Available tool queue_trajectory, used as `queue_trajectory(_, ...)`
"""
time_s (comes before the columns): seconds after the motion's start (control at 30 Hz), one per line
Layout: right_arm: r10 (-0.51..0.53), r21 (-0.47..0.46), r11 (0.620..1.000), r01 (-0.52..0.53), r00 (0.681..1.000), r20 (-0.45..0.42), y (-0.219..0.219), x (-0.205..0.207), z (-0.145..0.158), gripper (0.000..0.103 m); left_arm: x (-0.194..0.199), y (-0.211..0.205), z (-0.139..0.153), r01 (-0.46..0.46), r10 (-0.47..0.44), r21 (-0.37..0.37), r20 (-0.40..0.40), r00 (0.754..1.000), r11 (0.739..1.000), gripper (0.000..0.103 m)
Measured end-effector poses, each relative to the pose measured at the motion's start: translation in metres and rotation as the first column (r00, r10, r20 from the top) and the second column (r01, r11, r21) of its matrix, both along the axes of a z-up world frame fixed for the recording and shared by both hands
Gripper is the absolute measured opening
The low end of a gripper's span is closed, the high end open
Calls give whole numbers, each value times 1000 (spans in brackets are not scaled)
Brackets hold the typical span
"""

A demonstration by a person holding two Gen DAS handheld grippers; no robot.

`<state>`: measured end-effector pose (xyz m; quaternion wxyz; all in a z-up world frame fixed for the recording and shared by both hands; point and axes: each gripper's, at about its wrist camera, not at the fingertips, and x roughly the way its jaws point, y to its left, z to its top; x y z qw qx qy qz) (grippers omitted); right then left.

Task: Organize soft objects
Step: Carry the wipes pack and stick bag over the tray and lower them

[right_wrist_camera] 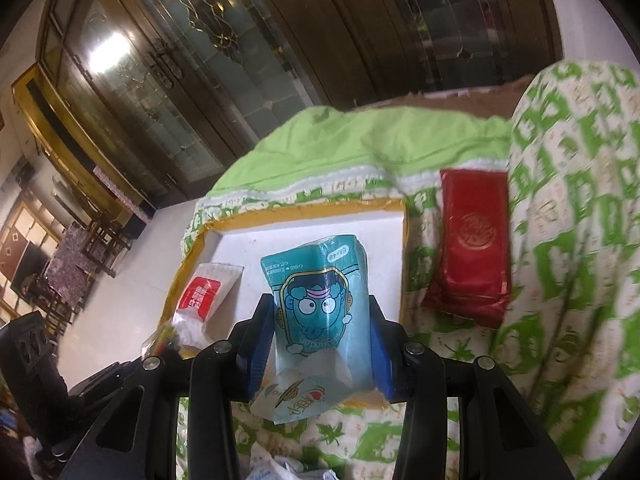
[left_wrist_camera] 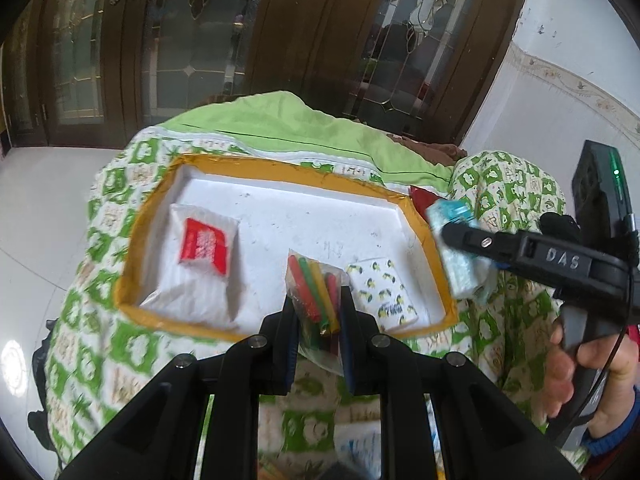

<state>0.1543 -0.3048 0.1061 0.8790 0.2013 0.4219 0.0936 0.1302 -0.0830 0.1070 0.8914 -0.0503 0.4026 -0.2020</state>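
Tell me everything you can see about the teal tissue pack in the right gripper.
The teal tissue pack is a soft, glossy plastic-wrapped pack printed with a blue cartoon face and small text near its far end. It is clamped between the blue pads of the right gripper, standing lengthwise along the fingers, above the near edge of the white tray. A small white patterned packet shows just below it.
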Motion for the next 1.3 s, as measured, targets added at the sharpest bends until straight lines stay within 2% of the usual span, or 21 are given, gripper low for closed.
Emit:
queue_trajectory(0.13,16,30,999,-14,999,-42,2,19,-15,47,19,-10,-5,13,-13,1,-13,1000,1000,17)
queue_trajectory(0.3,50,17,999,-49,997,-60,6,43,-25,47,40,-15,-13,8,-8,3,-33,999,1000,17)
queue_trajectory(0.63,73,-172,982,-82,995,-61,20,84,-39,47,57,-18,-36,-1,4,28,-76,997,1000,17)
queue_trajectory(0.8,85,-232,967,-100,994,-74,30,99,-52,48,59,-18,-44,-5,8,43,-90,996,999,17)
queue_trajectory(0.97,81,-254,963,-95,995,-65,33,99,-57,51,65,-13,-52,-27,32,45,-109,994,999,17)
queue_trajectory(1.07,90,-265,959,-101,995,-51,35,94,-55,57,66,-7,-54,-51,53,25,-122,991,998,32)
queue_trajectory(1.1,91,-264,959,-99,995,-42,36,92,-53,60,65,-5,-54,-58,60,20,-120,991,998,44)
queue_trajectory(1.13,92,-263,960,-98,995,-35,37,91,-52,68,63,-4,-53,-64,65,17,-112,992,998,53)
queue_trajectory(1.17,92,-263,960,-95,995,-24,38,88,-50,75,61,-3,-51,-64,66,15,-104,992,998,56)
queue_trajectory(1.23,91,-258,962,-89,996,-2,40,83,-46,78,57,-3,-47,-61,62,8,-95,994,998,72)
queue_trajectory(1.3,89,-246,966,-83,996,14,41,78,-41,81,53,-3,-43,-57,57,-2,-85,995,998,80)
